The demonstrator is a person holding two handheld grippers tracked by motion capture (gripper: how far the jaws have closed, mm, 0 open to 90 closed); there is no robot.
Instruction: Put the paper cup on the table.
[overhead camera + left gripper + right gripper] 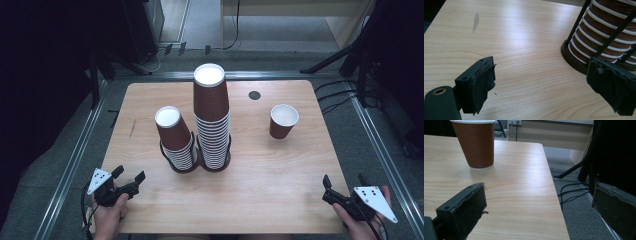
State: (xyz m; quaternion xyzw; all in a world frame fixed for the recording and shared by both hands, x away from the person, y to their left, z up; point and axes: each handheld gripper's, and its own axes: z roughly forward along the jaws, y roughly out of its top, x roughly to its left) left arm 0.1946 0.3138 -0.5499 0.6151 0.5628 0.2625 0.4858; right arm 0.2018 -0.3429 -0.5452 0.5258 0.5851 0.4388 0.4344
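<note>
Two stacks of brown ribbed paper cups stand in black wire holders mid-table: a tall stack point(211, 117) and a shorter stack point(176, 139) to its left, whose base point(599, 40) fills the upper right of the left gripper view. A single brown cup point(283, 121) stands upright at the right, also close up point(475, 143) in the right gripper view. My left gripper point(129, 176) rests open at the front left corner, held by a hand. My right gripper point(344, 181) is open at the front right edge, one jaw hanging past the table's side. Both hold nothing.
The light wooden table point(260, 200) has a dark round hole point(254, 95) near its far edge and a grey smear point(475, 22) at the left. Metal rails, grey carpet and cables point(571, 192) surround the table; a tripod leg stands off its right side.
</note>
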